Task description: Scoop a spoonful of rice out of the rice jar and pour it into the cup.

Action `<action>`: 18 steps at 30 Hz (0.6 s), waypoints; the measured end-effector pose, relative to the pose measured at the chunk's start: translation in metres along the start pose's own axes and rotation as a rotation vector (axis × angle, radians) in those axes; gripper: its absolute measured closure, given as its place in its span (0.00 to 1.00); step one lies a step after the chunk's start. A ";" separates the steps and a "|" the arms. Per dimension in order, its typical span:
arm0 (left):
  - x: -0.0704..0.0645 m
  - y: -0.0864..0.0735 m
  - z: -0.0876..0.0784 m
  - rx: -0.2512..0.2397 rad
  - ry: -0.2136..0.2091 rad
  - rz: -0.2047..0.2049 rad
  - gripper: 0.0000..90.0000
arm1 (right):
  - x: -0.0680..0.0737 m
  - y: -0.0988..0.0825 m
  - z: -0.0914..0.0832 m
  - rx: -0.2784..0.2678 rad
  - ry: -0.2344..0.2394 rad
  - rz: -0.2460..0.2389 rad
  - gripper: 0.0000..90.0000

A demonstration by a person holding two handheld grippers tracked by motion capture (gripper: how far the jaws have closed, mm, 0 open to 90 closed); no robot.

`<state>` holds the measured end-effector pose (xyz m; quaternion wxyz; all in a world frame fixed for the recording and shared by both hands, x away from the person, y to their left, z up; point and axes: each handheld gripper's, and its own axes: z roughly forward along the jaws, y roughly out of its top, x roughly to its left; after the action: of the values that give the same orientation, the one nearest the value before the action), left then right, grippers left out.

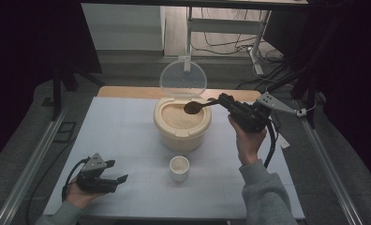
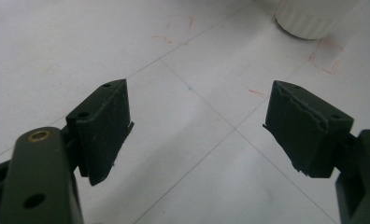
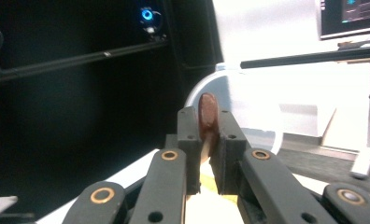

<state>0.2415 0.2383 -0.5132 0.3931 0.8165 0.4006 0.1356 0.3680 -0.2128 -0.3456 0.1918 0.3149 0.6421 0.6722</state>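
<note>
A cream round container of pale grain stands mid-table with its clear lid hinged upright behind it. My right gripper is shut on the handle of a brown wooden spoon, whose bowl hovers over the container's right side. In the right gripper view the spoon stands edge-on between the closed jaws, with the lid behind. A small white cup sits in front of the container. My left gripper rests open at the table's front left, nothing between its fingers.
The white ribbed cup base shows at the top right of the left gripper view, beyond red marks on the grey mat. Metal rails run along both table sides. A desk frame and cables lie behind the table.
</note>
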 end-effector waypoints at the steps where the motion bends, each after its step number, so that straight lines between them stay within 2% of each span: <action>1: 0.000 0.000 0.000 0.001 -0.001 -0.002 0.24 | 0.000 0.000 0.002 0.008 -0.015 -0.014 0.92; 7: 0.001 -0.001 0.002 0.008 -0.001 0.001 0.24 | -0.001 -0.006 0.016 0.062 -0.078 -0.073 0.92; 12: 0.001 -0.001 0.003 0.014 -0.003 -0.001 0.24 | 0.002 -0.009 0.027 0.106 -0.129 -0.151 0.92; 18: 0.002 -0.002 0.002 0.014 0.000 -0.003 0.23 | 0.012 -0.016 0.036 0.156 -0.200 -0.273 0.92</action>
<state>0.2431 0.2392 -0.5163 0.3876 0.8186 0.4028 0.1320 0.3811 -0.1767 -0.3600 0.3193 0.3039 0.7067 0.5534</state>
